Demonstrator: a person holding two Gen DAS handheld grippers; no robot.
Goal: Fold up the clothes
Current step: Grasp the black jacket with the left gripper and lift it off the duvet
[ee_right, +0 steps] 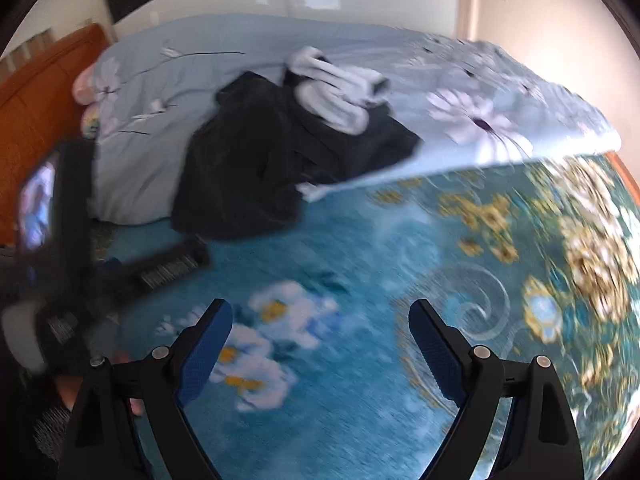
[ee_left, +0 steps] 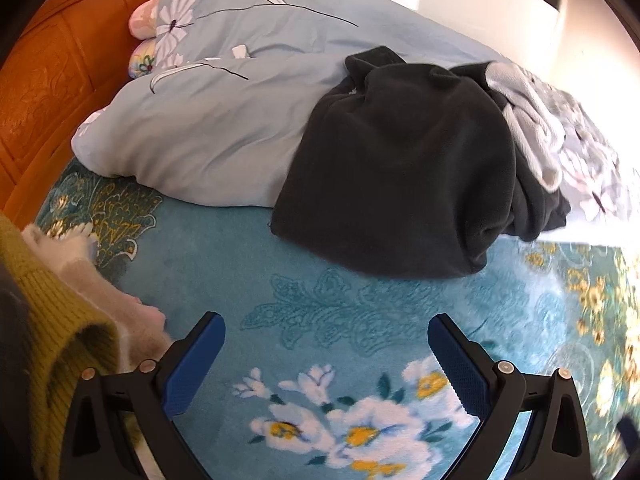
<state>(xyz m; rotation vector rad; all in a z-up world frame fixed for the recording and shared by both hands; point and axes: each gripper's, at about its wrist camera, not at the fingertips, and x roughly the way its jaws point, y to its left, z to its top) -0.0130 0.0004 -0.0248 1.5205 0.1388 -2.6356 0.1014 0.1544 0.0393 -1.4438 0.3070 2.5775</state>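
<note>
A dark fleece garment (ee_left: 400, 176) lies crumpled on the teal floral bedspread (ee_left: 360, 320), partly over a light blue duvet (ee_left: 208, 136). A grey-white garment (ee_left: 528, 120) lies on its right side. In the right wrist view the dark garment (ee_right: 260, 160) and the pale one (ee_right: 340, 92) lie far ahead. My left gripper (ee_left: 326, 340) is open and empty above the bedspread, short of the dark garment. My right gripper (ee_right: 320, 328) is open and empty over the bedspread (ee_right: 340, 360). The left gripper's body (ee_right: 72, 240) shows blurred at the left.
An orange headboard (ee_left: 60, 80) runs along the left. Pillows (ee_left: 144, 28) lie by it. A mustard knit and a fuzzy pale garment (ee_left: 80, 300) lie at the left edge. The duvet (ee_right: 440, 92) covers the far bed half. A wall (ee_right: 540, 20) stands at right.
</note>
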